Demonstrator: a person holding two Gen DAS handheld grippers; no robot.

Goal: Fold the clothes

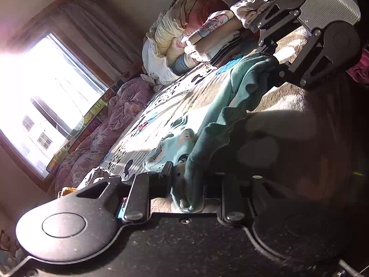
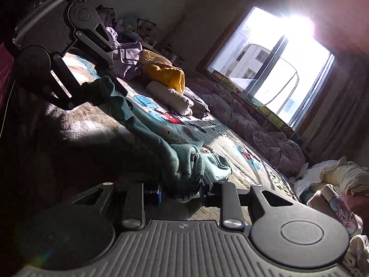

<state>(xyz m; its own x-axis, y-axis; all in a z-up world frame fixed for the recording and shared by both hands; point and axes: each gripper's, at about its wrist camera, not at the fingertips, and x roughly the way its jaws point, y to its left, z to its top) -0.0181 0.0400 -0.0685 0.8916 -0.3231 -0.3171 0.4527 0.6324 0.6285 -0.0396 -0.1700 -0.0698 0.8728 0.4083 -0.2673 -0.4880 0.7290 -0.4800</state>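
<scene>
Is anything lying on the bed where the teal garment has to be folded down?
Nothing visible. Left gripper and right gripper each pinch an edge of the teal garment. The patterned bedspread beyond it is bare; the clothes piles sit further back.

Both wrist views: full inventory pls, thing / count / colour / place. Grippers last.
teal garment: one, teal-green, stretched between the two grippers above the bed
bedspread: one, pale with cartoon prints, covering the bed
purple quilt: one, mauve, bunched along the window side of the bed
yellow garment: one, mustard yellow, on the far part of the bed
beige roll: one, beige, beside the yellow garment
lilac clothes: a heap, lilac, behind the yellow garment
cream bedding pile: one pile, cream and pink, at the other end of the bed
window: one, bright glare, beyond the quilt
left gripper: one, black, shut on the teal garment
right gripper: one, black, shut on the teal garment
</scene>
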